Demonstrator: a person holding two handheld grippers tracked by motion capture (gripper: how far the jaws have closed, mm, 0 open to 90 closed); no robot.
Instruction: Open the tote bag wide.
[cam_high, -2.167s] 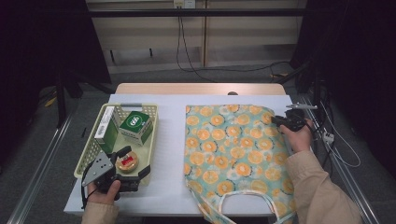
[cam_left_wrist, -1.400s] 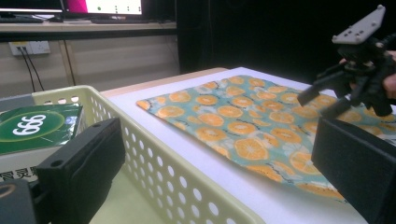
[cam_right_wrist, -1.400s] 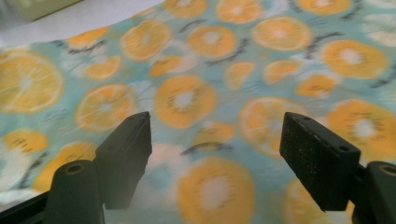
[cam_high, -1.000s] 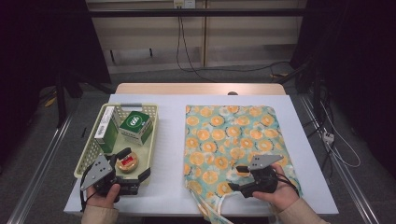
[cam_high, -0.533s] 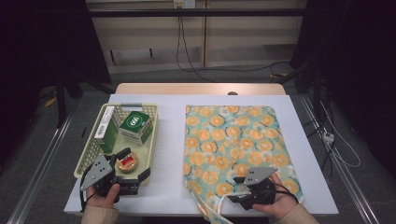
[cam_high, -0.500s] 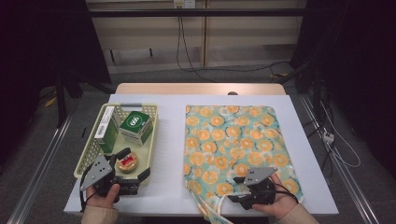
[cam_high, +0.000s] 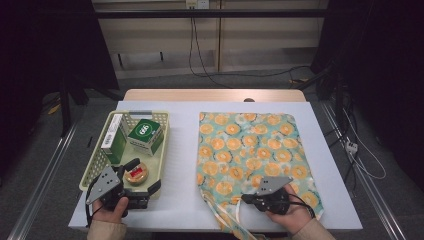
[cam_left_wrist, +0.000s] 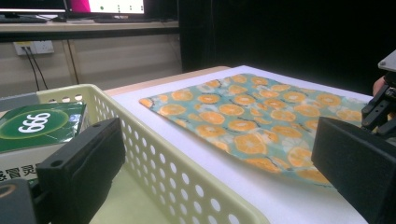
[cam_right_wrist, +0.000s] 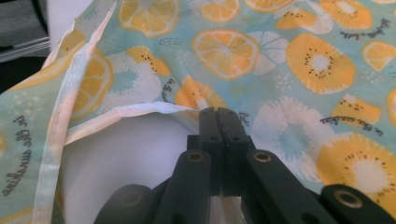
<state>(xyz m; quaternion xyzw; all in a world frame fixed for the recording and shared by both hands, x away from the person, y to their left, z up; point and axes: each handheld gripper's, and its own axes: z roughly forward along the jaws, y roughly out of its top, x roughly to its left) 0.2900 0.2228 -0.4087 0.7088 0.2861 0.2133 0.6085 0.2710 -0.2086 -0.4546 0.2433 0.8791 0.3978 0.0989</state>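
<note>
High view: white table (cam_high: 180, 165), grey floor; right claw (cam_right_wrist: 218, 122) clamped on bag (cam_high: 250, 150).

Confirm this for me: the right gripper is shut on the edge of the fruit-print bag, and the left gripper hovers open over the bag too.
Wrong on the left gripper: the high view shows it open at the yellow basket, not over the fruit-print bag. The right gripper is indeed shut on the bag's edge.
</note>
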